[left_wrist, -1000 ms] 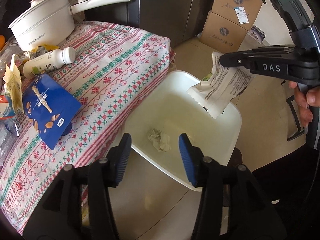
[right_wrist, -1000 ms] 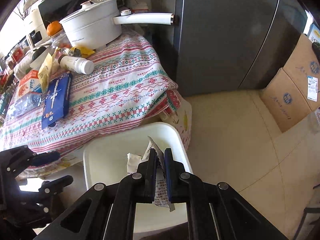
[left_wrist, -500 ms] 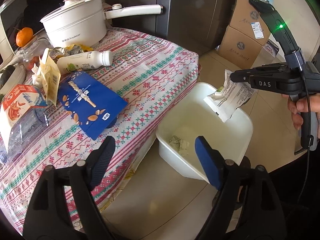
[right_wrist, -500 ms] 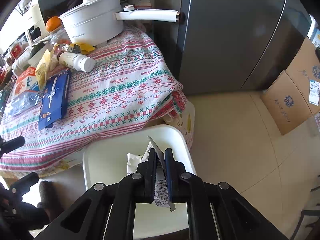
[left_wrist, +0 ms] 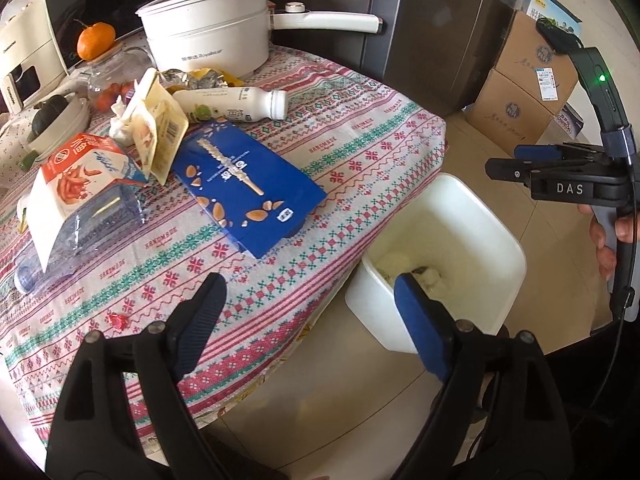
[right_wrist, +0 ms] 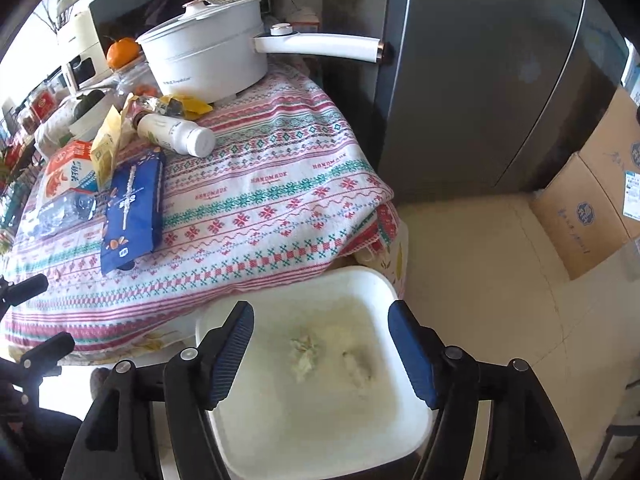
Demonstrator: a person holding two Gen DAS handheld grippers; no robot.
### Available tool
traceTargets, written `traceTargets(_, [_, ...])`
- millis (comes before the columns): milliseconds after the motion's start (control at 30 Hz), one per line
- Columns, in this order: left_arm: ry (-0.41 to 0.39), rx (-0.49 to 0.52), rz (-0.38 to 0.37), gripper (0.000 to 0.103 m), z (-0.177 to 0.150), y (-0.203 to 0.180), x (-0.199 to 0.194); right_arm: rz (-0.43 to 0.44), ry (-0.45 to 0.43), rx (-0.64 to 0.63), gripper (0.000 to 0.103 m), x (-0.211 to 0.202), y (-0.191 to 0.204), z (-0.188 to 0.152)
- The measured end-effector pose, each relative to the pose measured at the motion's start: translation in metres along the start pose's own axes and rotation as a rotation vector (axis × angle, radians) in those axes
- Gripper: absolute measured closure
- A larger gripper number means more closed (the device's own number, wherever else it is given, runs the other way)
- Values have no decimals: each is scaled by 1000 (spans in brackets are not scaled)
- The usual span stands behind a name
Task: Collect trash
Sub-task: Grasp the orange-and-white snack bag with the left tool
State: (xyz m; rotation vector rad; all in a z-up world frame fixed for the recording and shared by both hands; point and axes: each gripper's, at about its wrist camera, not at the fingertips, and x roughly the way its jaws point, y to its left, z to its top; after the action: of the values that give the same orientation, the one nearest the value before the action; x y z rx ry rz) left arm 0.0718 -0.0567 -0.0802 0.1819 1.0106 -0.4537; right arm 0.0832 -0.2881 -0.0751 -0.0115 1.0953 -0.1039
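A white bin [right_wrist: 360, 280] stands on the floor beside the table; it also shows in the left wrist view [left_wrist: 476, 216]. Crumpled trash [right_wrist: 306, 350] lies inside it. My right gripper [right_wrist: 320, 344] is open and empty above the bin; it shows from the side in the left wrist view [left_wrist: 516, 162]. My left gripper [left_wrist: 308, 312] is open and empty over the table's near edge. On the table lie a blue snack box [left_wrist: 244, 184], a white bottle [left_wrist: 236, 104], a yellow wrapper [left_wrist: 158, 136] and an orange-white carton [left_wrist: 76, 176].
A white pot [left_wrist: 208, 28] with a long handle stands at the back of the patterned tablecloth [left_wrist: 360, 148]. A grey fridge [right_wrist: 480, 80] is behind. Cardboard boxes [right_wrist: 592, 200] stand on the floor at right. An orange [left_wrist: 95, 40] sits far left.
My right gripper has opened and the white wrapper it held is gone from its fingers. My left gripper has pulled back and swung left over the table, opening wider.
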Motion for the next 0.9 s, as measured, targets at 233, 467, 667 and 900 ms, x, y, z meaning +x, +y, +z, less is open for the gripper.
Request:
traceTargets(233, [-2, -117, 53, 17, 1, 50, -9, 26, -20, -18, 27, -3, 21, 13])
traceTargets(467, [-24, -261, 125, 17, -1, 113, -22, 47, -22, -61, 25, 0, 52, 26])
traceTargets(667, [-61, -356, 171, 17, 3, 171, -26, 64, -20, -89, 24, 4, 78, 35])
traceTargets(900, [-88, -489, 140, 17, 6, 242, -9, 96, -19, -96, 23, 12, 104, 49])
